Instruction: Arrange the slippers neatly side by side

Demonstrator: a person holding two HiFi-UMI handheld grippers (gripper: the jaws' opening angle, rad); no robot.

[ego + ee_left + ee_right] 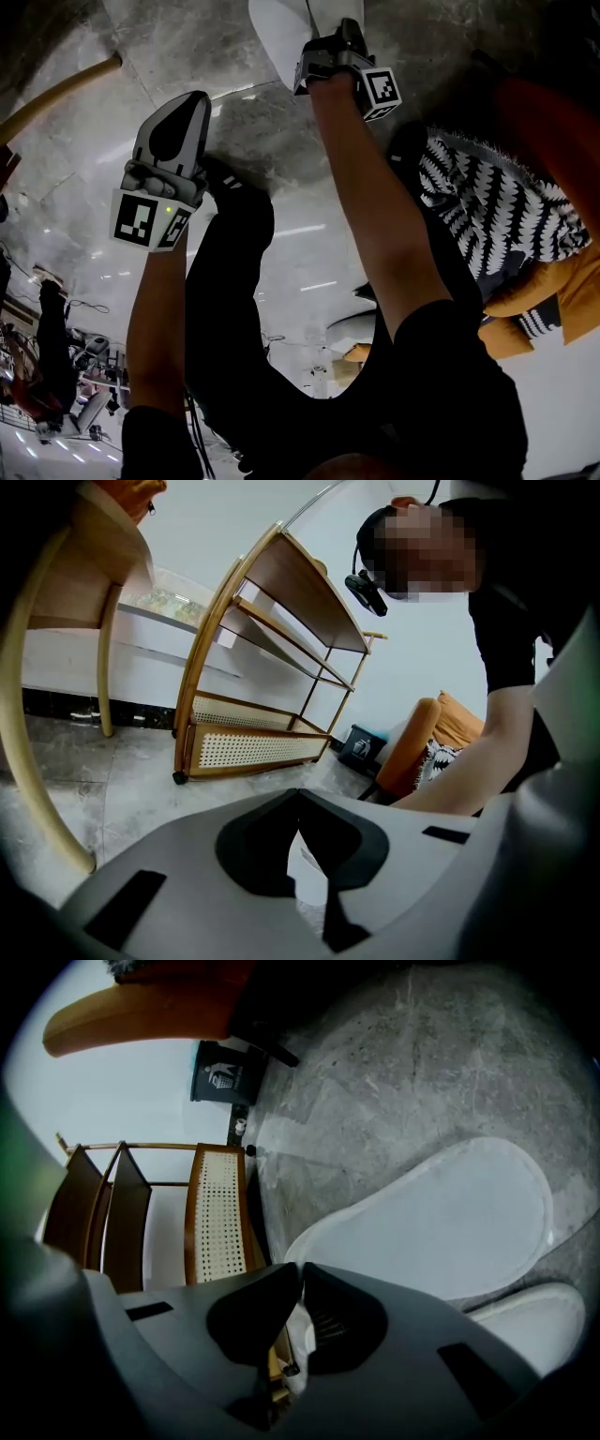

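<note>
White thin slipper (441,1222), disposable-looking. I judge it very light, floppy and not fragile, and it would likely skid on the grey stone floor (422,1072) if nudged.

Right gripper (301,1274) is clamped on a white edge of it right at the jaw tips. The sole fans out ahead and to the right of the jaws. Can't tell if the pinched end is toe or heel, or whether the far end rests on the floor.

2nd slipper (534,1321) sits just beside it, low at the far right of the right jaws.

Left gripper (298,794) has jaws together with nothing in them, well apart from both slippers.

Handling call: an edge pinch holds, but the sole will probably droop and swing. Keep it low, set it flat parallel to the 2nd slipper, and nudge to align. 1 gripper is enough for the weight.
</note>
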